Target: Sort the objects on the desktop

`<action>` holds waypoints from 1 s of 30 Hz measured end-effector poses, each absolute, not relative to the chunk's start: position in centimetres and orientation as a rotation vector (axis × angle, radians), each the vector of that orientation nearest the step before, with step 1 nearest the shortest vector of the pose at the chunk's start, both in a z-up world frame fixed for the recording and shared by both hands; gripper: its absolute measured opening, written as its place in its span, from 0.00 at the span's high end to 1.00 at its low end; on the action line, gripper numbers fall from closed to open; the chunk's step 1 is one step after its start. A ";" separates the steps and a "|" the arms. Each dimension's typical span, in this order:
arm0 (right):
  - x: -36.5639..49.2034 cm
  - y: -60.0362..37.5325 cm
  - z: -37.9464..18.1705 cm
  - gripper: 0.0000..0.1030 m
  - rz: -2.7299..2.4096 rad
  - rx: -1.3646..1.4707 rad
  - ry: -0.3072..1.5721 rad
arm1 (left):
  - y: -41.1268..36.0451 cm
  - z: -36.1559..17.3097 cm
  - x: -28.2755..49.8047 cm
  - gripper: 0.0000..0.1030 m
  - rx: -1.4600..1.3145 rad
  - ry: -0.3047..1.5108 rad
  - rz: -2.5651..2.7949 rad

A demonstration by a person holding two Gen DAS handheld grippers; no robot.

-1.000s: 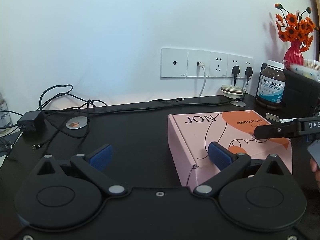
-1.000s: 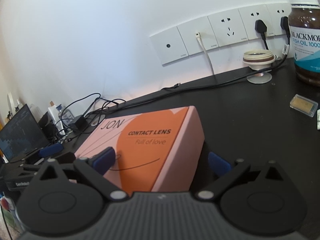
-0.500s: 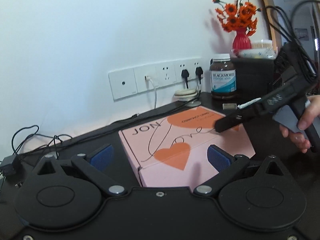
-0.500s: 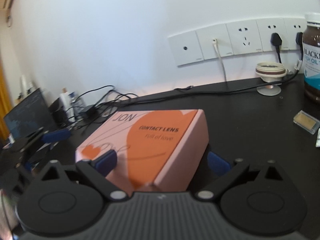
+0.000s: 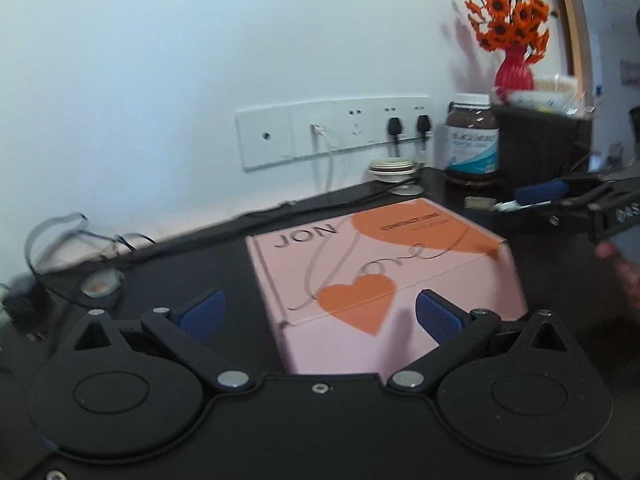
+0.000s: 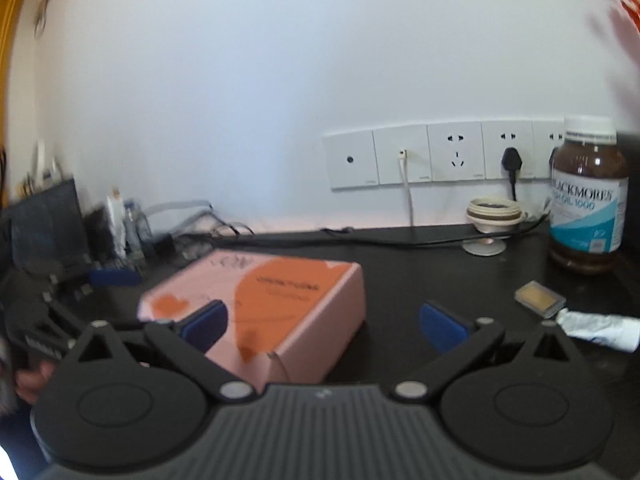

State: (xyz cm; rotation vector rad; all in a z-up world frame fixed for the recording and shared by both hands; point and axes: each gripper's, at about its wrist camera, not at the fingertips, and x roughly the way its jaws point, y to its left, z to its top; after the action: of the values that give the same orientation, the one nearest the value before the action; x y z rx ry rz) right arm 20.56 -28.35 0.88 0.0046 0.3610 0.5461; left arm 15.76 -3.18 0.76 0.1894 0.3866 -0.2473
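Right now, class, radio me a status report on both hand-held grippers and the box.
Left hand-held gripper open, empty. Right hand-held gripper open, empty. Pink box flat on desk, ungripped. Nothing blocking it.

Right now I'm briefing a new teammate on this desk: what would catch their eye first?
Probably the pink box with orange hearts, lying mid-desk just ahead of both open grippers. Next, the orange flowers in a red vase at the back right, above the brown supplement bottle by the wall sockets.
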 end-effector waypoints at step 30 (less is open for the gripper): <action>22.6 -16.1 5.2 0.01 1.007 -1.041 0.442 | -3.2 -0.1 15.6 0.00 0.234 0.358 -0.221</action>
State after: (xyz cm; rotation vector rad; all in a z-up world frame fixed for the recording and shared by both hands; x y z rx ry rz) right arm 22.58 -16.14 5.22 -1.0408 0.4422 1.0066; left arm 15.59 -3.19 -0.14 0.2340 0.3584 -0.2206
